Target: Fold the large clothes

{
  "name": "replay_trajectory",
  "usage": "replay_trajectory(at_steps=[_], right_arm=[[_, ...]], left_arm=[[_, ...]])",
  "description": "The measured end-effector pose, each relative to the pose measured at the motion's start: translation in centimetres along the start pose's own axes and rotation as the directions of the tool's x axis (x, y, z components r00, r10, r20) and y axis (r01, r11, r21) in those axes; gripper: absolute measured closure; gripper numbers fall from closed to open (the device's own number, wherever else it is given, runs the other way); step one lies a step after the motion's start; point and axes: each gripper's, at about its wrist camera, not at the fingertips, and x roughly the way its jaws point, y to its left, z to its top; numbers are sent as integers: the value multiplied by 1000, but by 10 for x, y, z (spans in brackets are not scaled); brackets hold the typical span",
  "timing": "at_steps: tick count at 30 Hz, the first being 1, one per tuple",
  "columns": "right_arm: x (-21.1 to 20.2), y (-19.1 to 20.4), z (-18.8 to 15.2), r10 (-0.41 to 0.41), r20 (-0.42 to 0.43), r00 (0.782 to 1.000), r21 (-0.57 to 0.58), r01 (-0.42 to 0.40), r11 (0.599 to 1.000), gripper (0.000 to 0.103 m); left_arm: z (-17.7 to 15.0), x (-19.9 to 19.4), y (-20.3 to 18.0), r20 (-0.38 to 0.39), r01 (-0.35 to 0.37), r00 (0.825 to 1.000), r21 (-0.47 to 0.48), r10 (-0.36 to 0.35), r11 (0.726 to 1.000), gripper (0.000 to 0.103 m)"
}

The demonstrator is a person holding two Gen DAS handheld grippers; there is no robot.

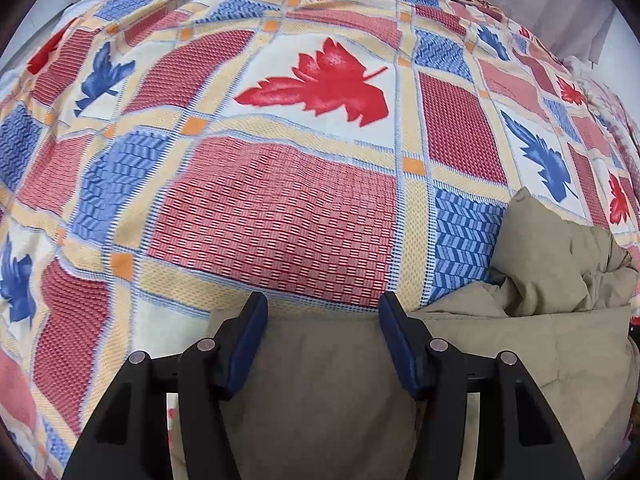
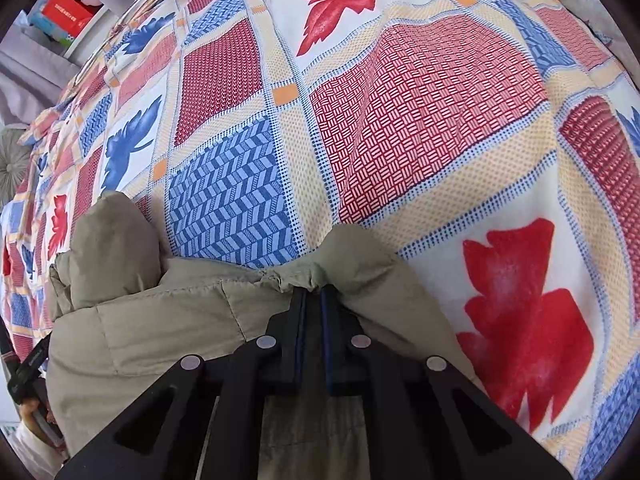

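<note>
**Padded khaki jacket on a patterned bed, one edge pinched, folding barely begun**

Two wrist views look steeply down at a bed covered by a patchwork bedspread of red, blue and cream squares with red and blue leaf prints. A puffy khaki jacket lies along the lower edge of both frames, rumpled and bunched, with one padded part standing up at the left of the right wrist view.

The right gripper, bottom centre of its view, has its fingers closed tight on a gathered edge of the jacket. The left gripper, bottom centre of its view, has its fingers about half open; khaki fabric lies beneath and between them, but they do not press on it.

Progress looks early: no flat, tidy fold shows, and the garment probably needs spreading and smoothing before it is folded over.

At the upper left of the right wrist view a shelf holds a red box with white writing, too small to read. No other label is legible.
</note>
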Motion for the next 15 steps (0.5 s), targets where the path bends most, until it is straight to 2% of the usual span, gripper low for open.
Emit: replay_trajectory(at_steps=[2,4,6,12,15], right_arm=[[-9,0,-1,4,-5,1000,21,-4,1000,93],[-20,2,-3,-7,0,1000,25,7,1000,92],[-30,5,-8,-10,7,1000,21,10,1000,92],[-62,14,-35,15,5,1000,42,-15,999,92],[-74,20,-53,36,-20,999,55,-35,998,89]], left_arm=[[1,-19,9,23,-23,999,6,23,1000,43],[0,-35,17,35,-52,998,13,51,999,43],[-4,-49,25,27,-46,999,9,45,999,43],[-32,-76,32,-39,-48,998,14,48,999,43],[-52,-85,28,-83,-26,996,5,26,1000,43]])
